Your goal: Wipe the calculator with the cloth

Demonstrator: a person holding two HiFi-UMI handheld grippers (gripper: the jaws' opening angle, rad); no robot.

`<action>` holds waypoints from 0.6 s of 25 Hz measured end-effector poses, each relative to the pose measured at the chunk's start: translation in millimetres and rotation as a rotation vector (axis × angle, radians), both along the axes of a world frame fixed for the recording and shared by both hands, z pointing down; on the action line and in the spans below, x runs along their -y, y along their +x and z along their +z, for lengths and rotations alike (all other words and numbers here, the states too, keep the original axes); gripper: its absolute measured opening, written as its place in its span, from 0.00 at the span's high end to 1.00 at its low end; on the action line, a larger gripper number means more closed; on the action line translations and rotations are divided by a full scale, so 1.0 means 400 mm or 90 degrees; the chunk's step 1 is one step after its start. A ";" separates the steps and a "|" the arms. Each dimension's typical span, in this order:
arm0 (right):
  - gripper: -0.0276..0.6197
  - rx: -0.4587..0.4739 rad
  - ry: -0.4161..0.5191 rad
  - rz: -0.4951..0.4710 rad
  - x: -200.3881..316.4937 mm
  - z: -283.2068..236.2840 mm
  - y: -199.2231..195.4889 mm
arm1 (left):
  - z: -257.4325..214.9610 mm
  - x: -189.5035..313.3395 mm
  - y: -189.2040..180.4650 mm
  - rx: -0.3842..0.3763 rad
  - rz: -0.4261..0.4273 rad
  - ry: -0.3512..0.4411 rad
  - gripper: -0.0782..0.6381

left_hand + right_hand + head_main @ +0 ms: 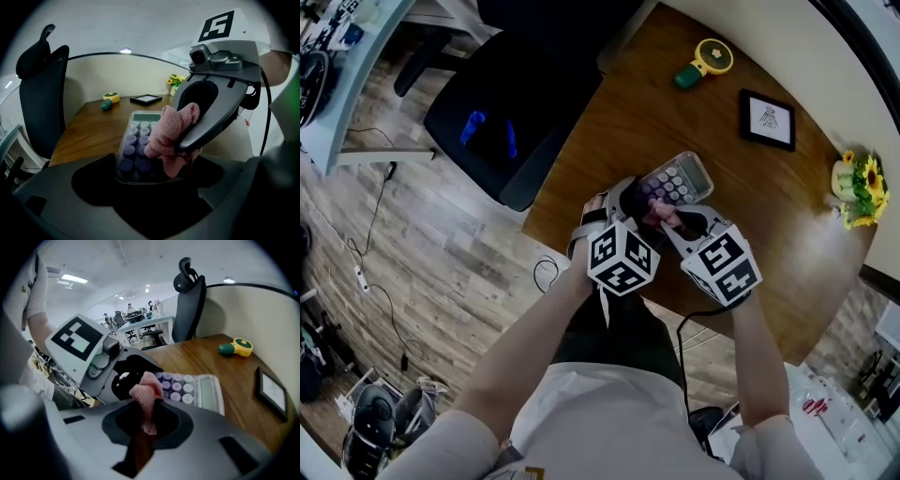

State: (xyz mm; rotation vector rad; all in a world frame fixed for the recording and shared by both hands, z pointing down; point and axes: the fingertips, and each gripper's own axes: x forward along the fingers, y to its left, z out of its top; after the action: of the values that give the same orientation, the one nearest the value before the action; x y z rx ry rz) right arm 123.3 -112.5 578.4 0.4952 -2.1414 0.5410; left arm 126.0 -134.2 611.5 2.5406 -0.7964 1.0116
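A grey calculator (682, 176) with purple and white keys is held over the wooden table (609, 131). My left gripper (635, 200) is shut on its near end; in the left gripper view the calculator (136, 145) sits between the jaws of that gripper (140, 177). My right gripper (668, 223) is shut on a bunched pink cloth (662, 215). That cloth (171, 133) presses on the right side of the keypad. In the right gripper view the cloth (146, 394) sticks up from the right gripper (147, 420), with the calculator (190, 387) just beyond it.
A green and yellow tape measure (705, 62), a small framed picture (768, 119) and a pot of yellow flowers (861, 187) sit farther back on the table. A black office chair (516, 103) stands at the table's left edge. Cables lie on the wood floor (441, 253).
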 end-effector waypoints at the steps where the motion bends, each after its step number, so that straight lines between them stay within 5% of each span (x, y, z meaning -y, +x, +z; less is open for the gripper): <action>1: 0.88 -0.005 -0.007 0.000 -0.004 0.002 0.009 | 0.000 0.000 0.001 0.000 0.000 0.001 0.23; 3: 0.88 -0.037 -0.027 -0.003 -0.014 0.010 0.033 | 0.000 -0.001 0.001 0.001 0.001 0.001 0.23; 8: 0.88 -0.232 -0.032 -0.037 -0.002 0.018 0.129 | -0.001 -0.001 -0.003 -0.002 0.000 0.004 0.23; 10: 0.88 -0.207 0.006 -0.030 0.028 -0.023 0.113 | -0.001 -0.002 -0.003 -0.002 0.001 0.002 0.23; 15: 0.88 -0.019 0.103 -0.073 0.075 -0.126 -0.043 | -0.002 -0.001 -0.003 -0.001 0.001 0.000 0.23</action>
State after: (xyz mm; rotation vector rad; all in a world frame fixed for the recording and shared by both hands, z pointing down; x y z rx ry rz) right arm 106.0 -142.6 528.1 0.4620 -2.1806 0.2964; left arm 124.8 -134.0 610.7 2.5422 -0.7946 1.0105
